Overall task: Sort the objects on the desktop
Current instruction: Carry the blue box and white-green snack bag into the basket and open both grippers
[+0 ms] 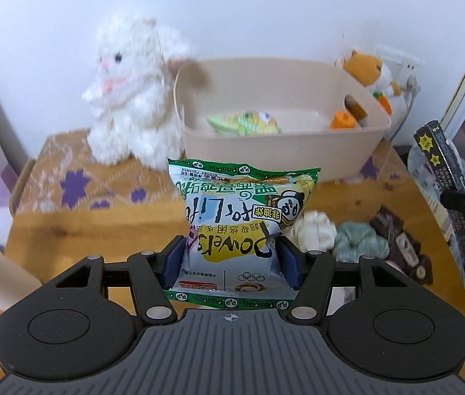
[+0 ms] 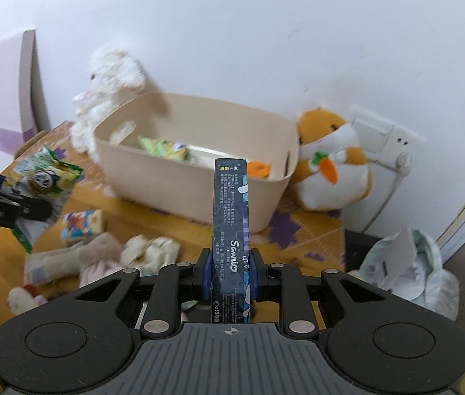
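My left gripper [image 1: 231, 260] is shut on a green and white snack bag [image 1: 242, 210] and holds it above the table, in front of a beige bin [image 1: 282, 151]. The bag also shows in the right wrist view [image 2: 43, 181]. My right gripper [image 2: 231, 263] is shut on a tall dark blue box [image 2: 231, 227], held upright before the bin [image 2: 199, 194]; the box shows at the right in the left wrist view [image 1: 446, 177]. The bin holds a green snack packet [image 2: 163, 148] and an orange item [image 2: 259, 168].
A white plush rabbit [image 1: 133, 92] sits left of the bin and an orange hamster plush [image 2: 334, 161] right of it. Hair scrunchies [image 1: 361, 243], a small colourful packet [image 2: 82, 223], plush toys and dark packets [image 1: 403, 250] lie on the wooden table [image 1: 84, 230]. A wall socket [image 2: 380, 138] is behind.
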A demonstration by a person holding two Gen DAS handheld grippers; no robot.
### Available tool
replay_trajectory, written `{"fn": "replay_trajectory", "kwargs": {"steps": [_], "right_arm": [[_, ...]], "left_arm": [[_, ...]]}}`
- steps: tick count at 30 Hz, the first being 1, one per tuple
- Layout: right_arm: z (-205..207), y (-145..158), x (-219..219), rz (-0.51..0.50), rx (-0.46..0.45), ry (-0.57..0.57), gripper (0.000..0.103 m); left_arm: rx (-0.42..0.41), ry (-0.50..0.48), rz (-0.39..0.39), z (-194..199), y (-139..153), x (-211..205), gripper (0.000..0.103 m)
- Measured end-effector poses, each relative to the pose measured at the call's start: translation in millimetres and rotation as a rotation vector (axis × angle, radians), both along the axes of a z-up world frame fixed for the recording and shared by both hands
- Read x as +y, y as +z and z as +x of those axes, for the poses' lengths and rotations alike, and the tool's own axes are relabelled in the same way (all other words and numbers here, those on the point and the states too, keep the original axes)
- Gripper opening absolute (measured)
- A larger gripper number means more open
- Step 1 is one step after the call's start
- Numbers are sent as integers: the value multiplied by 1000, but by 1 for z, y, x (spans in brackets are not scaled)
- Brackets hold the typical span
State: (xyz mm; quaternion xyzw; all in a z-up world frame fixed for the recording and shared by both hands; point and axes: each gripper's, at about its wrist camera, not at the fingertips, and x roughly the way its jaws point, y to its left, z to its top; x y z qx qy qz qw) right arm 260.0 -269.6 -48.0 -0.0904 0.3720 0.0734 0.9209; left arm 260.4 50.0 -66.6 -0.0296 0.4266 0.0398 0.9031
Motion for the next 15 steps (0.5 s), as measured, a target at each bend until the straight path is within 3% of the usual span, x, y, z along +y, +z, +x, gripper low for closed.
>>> {"fn": "replay_trajectory", "kwargs": {"steps": [15], "right_arm": [[62, 32, -23, -93, -107, 19, 21]], "left_arm": [[-156, -33, 84, 68, 61, -4, 60]]}}
